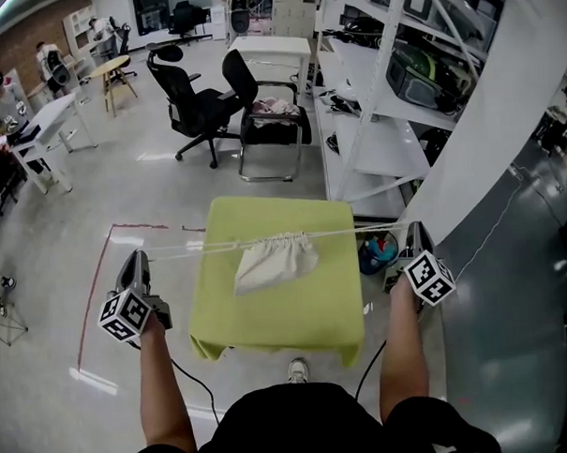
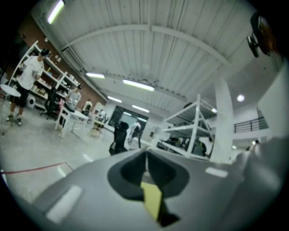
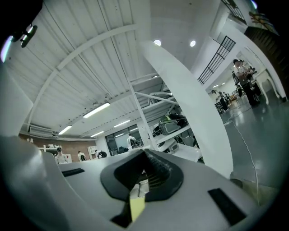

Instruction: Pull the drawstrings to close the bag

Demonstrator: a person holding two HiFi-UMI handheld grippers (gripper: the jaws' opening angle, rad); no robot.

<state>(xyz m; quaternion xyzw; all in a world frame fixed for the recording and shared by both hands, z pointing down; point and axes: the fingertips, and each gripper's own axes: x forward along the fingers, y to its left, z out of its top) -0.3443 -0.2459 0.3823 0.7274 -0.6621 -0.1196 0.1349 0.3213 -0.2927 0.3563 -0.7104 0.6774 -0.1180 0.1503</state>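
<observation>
Room: a wide workshop floor, with office chairs [image 1: 203,102] and white shelving [image 1: 382,123] beyond the work spot.
Table [image 1: 278,315]: a small square top under a yellow-green cloth, directly ahead of the person.
Bag [image 1: 271,264]: a pale cloth pouch over the middle of the table, slung from its cords, with its body slanting down to the left. Whether its bottom rests on the cloth cannot be told.
Mouth [image 1: 286,239]: bunched into tight pleats along the cords, with no opening showing.
Left gripper [image 1: 138,257]: held out past the table's left edge. Its jaws are pressed together in its own view and pinch the end of the left string [image 1: 195,250].
Right gripper [image 1: 415,230]: held out past the table's right edge. Its jaws are likewise closed tight, on the end of the right string [image 1: 354,231].
Left string, right string: both run taut and nearly straight from the jaws to the gathered mouth, crossing the far half of the table.
Progress: the pull looks all but complete, with the cords drawn wide and the neck cinched. By this reading, what is left is at most a last snug tug, then lowering the bag onto the cloth and letting go of the cords.
</observation>
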